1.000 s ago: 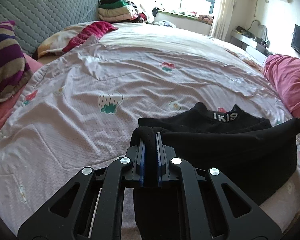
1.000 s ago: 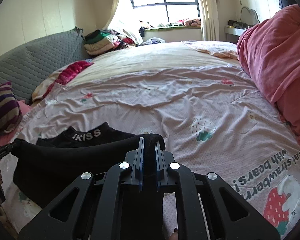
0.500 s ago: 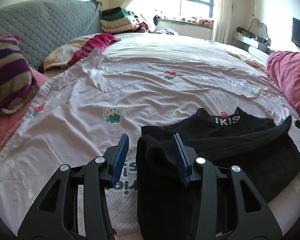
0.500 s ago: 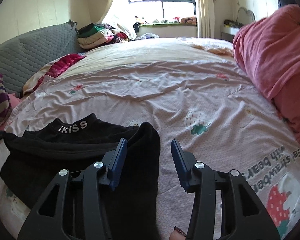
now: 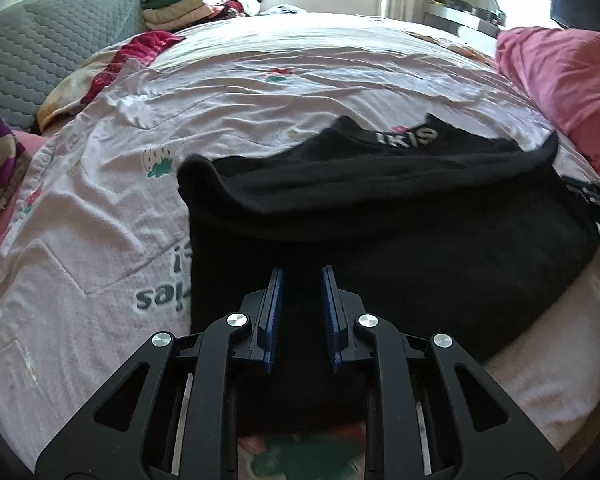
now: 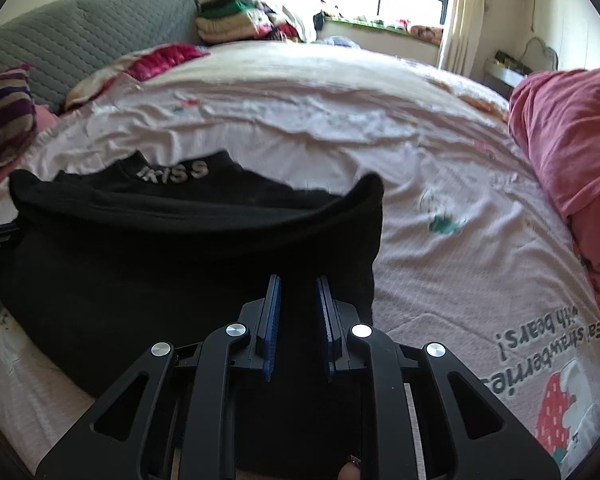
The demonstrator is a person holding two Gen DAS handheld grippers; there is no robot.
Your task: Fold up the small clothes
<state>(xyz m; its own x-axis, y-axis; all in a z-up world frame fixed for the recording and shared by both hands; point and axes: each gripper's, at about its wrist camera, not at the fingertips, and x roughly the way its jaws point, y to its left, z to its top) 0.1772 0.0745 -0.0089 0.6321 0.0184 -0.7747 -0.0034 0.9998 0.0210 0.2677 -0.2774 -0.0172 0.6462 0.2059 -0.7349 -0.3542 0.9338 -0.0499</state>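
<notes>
The black garment [image 5: 380,232] is seen as matt, soft knit cloth with a woven lettered neckband. The bedspread [image 5: 228,92] is a thin, creased, finely textured cotton-like cloth with printed pictures. The left tongs [image 5: 302,312] and right tongs [image 6: 298,316] are made of matt black plastic, with ribbed blue pads and shiny metal screws

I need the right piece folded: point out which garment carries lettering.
The black top spread nearest the camera, IKISS on its collar; the folded stack far off shows none.
</notes>
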